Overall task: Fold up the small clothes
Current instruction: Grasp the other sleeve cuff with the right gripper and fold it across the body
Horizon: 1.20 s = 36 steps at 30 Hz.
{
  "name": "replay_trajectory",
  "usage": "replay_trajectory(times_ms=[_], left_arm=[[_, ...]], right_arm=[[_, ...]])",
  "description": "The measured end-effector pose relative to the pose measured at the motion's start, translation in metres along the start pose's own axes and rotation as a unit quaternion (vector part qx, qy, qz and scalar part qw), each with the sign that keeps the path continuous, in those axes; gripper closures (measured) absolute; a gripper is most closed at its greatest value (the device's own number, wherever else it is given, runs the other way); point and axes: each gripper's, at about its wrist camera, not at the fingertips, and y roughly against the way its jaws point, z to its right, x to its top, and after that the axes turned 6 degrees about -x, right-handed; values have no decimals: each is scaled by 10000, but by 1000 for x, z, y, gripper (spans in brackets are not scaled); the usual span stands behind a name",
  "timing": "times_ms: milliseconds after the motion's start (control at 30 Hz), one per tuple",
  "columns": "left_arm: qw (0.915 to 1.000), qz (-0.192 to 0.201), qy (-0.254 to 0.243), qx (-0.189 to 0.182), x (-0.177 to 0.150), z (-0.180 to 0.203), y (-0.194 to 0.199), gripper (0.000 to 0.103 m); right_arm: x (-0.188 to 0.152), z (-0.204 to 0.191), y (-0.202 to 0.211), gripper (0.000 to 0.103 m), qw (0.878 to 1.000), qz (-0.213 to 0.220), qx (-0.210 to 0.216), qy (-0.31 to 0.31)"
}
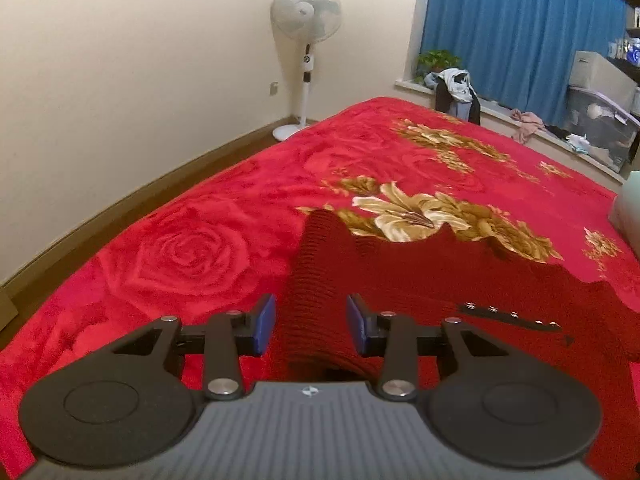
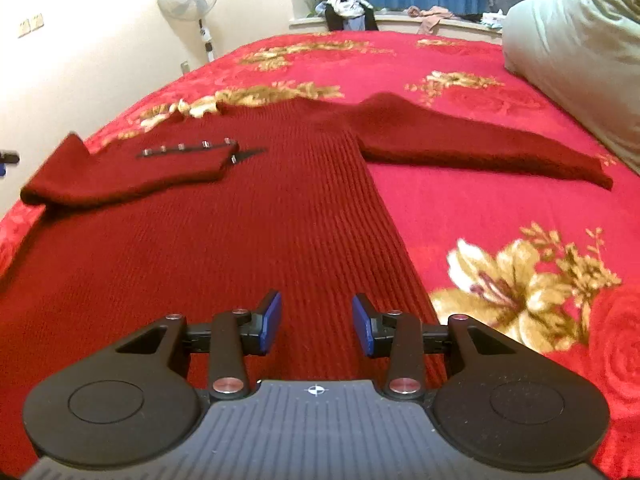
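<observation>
Dark red ribbed knit, the sweater (image 2: 256,216) lies flat on the bed (image 2: 460,208) with its floral red blanket, and I judge the fold barely under way: one sleeve (image 2: 120,172), on the left in my right wrist view, is already turned in across the chest beside a black studded strip (image 2: 192,148), while the other sleeve (image 2: 480,144) is stretched out toward the pale pillow (image 2: 580,40). My left gripper (image 1: 310,324) hovers over the folded sleeve end with its fingers apart and nothing clamped, though cloth shows in the gap. My right gripper (image 2: 316,324) hangs over the hem, fingers apart too, so I reckon the second sleeve and the body folds are left.
</observation>
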Motion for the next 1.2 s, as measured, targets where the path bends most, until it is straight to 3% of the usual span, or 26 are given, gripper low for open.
replay_trajectory(times_ms=[267, 433, 667, 700, 733, 767, 833, 967, 1033, 1100, 1200], left_arm=[[9999, -148, 70, 50, 8, -28, -7, 60], [9995, -301, -31, 96, 6, -37, -16, 59], [9988, -362, 298, 161, 12, -58, -21, 54], [9986, -359, 356, 150, 14, -61, -21, 54], [9985, -345, 397, 139, 15, -62, -21, 54], [9985, -322, 410, 140, 17, -62, -21, 54], [9988, -272, 360, 169, 19, -61, -20, 54], [9990, -278, 328, 114, 20, -57, -21, 54], [9990, -292, 325, 96, 20, -55, -21, 54], [9990, -323, 316, 65, 20, -51, -24, 54], [9985, -447, 294, -59, 19, -42, -31, 54]], right_arm=[[48, -86, -48, 62, 9940, -156, 853, -666], [61, -131, -105, 62, 9890, -570, 954, -978], [83, -130, -154, 57, 9605, -609, 1183, -2443], [87, -129, -159, 58, 9589, -610, 1152, -2522], [89, -131, -163, 69, 9597, -617, 1073, -2523], [93, -132, -166, 90, 9627, -641, 928, -2460], [107, -132, -168, 93, 9669, -525, 872, -2338], [140, -124, -128, 94, 9747, 886, 640, -1952], [149, -110, -120, 94, 9725, 1273, 118, -1949], [153, -88, -132, 94, 9713, 1019, -496, -2091], [146, -57, -161, 89, 9702, 82, -436, -2383]])
